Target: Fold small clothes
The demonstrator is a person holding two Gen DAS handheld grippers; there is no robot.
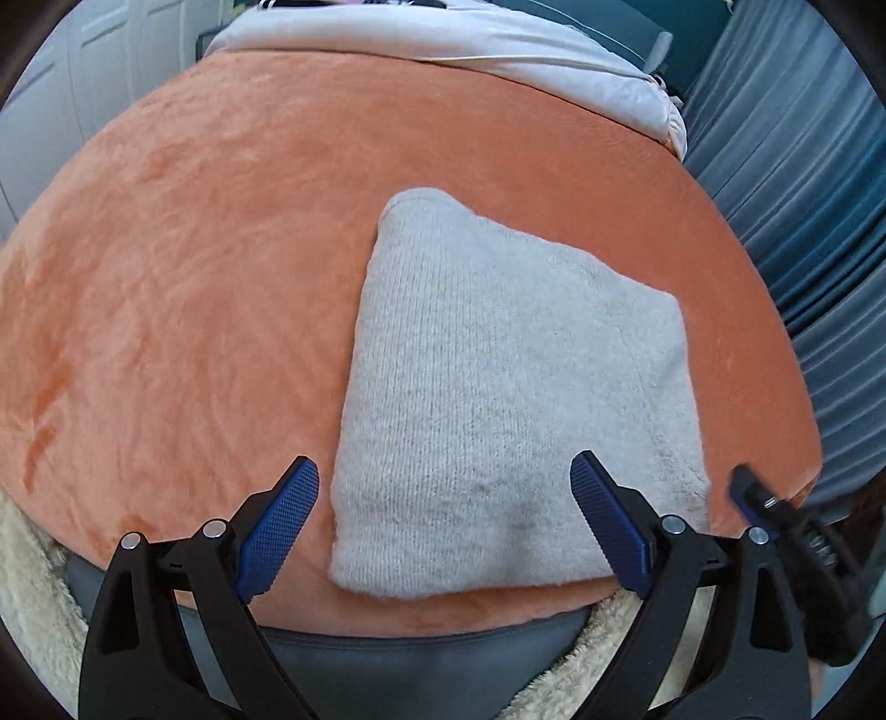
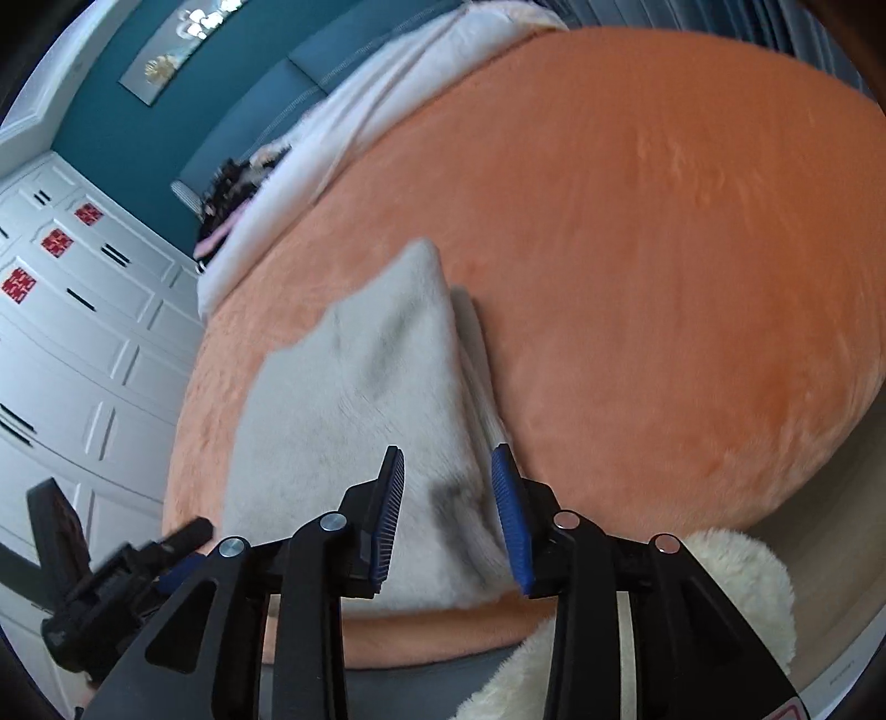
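Observation:
A light grey knitted garment (image 1: pixel 498 399) lies folded into a rough rectangle on the orange blanket (image 1: pixel 194 277). My left gripper (image 1: pixel 443 526) is wide open above its near edge, and nothing is between its blue pads. My right gripper (image 2: pixel 448 515) is open over the garment's near right corner (image 2: pixel 387 399), with the fabric between the pads but not pinched. The right gripper also shows at the right edge of the left wrist view (image 1: pixel 775 515).
The orange blanket (image 2: pixel 664 249) covers a bed. A white duvet (image 1: pixel 470 50) lies at its far end. Grey-blue curtains (image 1: pixel 819 221) hang to the right. White cabinets (image 2: pixel 83 360) stand to the left. Cream fleece (image 2: pixel 736 609) shows at the near edge.

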